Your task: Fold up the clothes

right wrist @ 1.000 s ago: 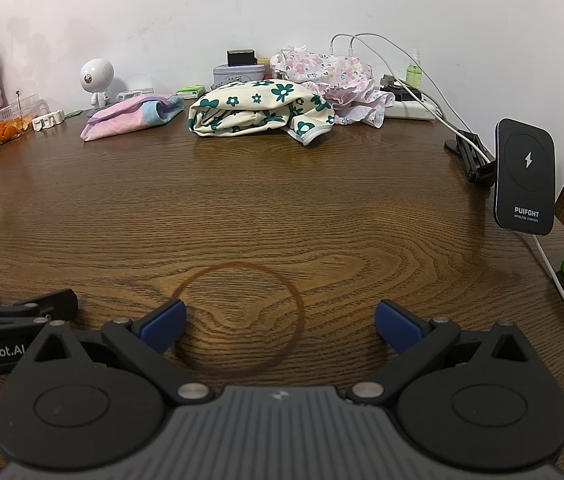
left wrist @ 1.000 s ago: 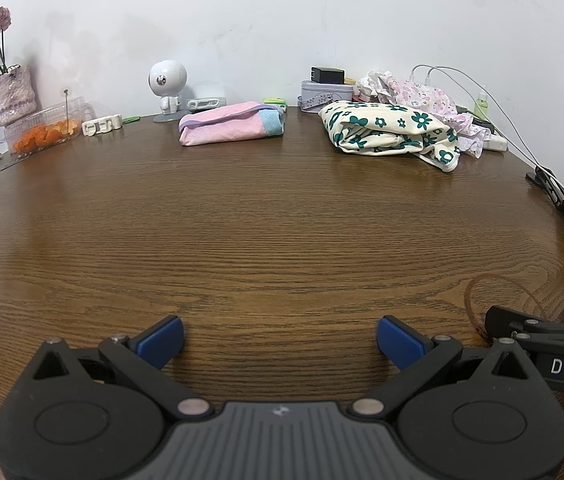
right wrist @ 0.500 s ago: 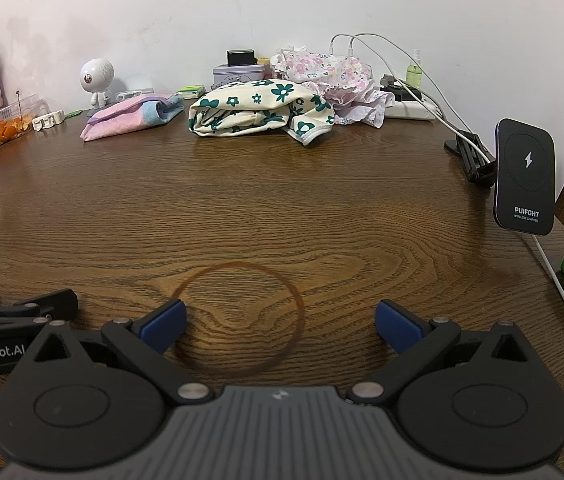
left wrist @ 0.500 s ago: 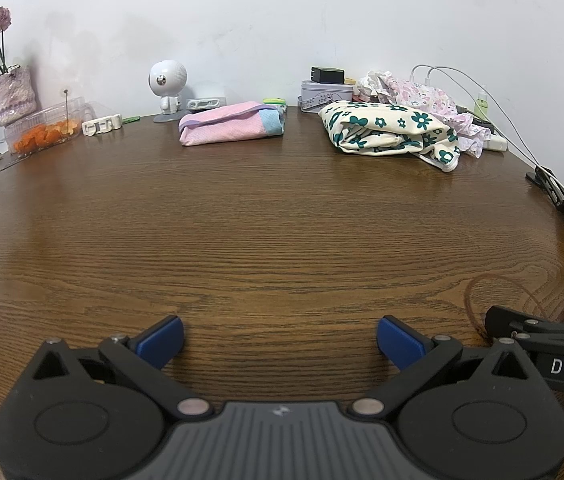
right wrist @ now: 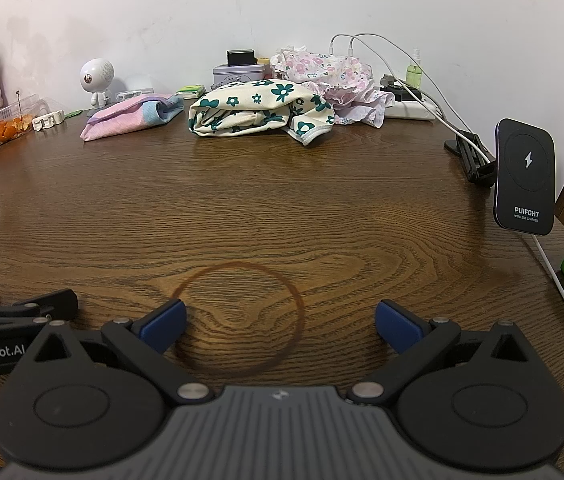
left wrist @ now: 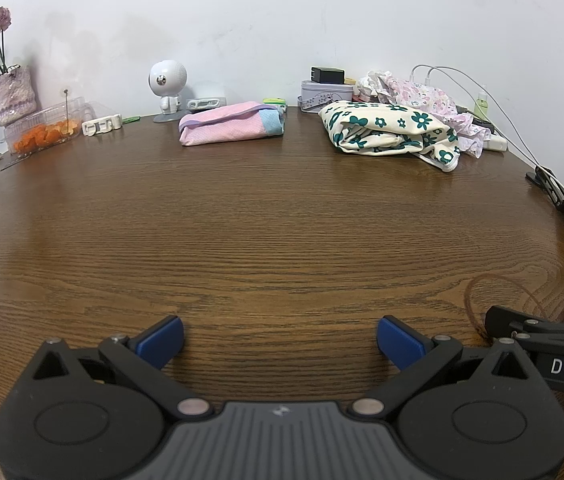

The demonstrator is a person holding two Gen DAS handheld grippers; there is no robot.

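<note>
Looking along our two tools, we see the left gripper (left wrist: 280, 340) and the right gripper (right wrist: 280, 322) low over the near edge of a dark brown wooden table (left wrist: 266, 216) with a strong wavy grain. Both stand with their blue-padded fingers spread wide and nothing between them. The bodies are matte black plastic with round pivot discs and a ribbed grey centre.

A thin reddish-brown ring stain (right wrist: 240, 322) marks the wood under the right tool; its near arc is hidden behind the gripper body.

The clothes lie far off along the back edge, well apart from both tools. A cream cloth with dark green flower print (right wrist: 260, 114) sits in a loose, soft bundle, one hemmed corner trailing to its right. Left of it, apart, rests a pink mesh-textured garment with a light blue panel (left wrist: 232, 124), folded flat. Behind the cream bundle, a crumpled white garment with small pink flowers (right wrist: 328, 70) is partly covered, so we cannot make out its shape.

A glossy white round-headed figurine (left wrist: 167, 84) stands by the wall. At the right, a black rounded wireless charger pad (right wrist: 526, 178) stands on a clip stand; the left view cuts it off at the frame edge.
</note>
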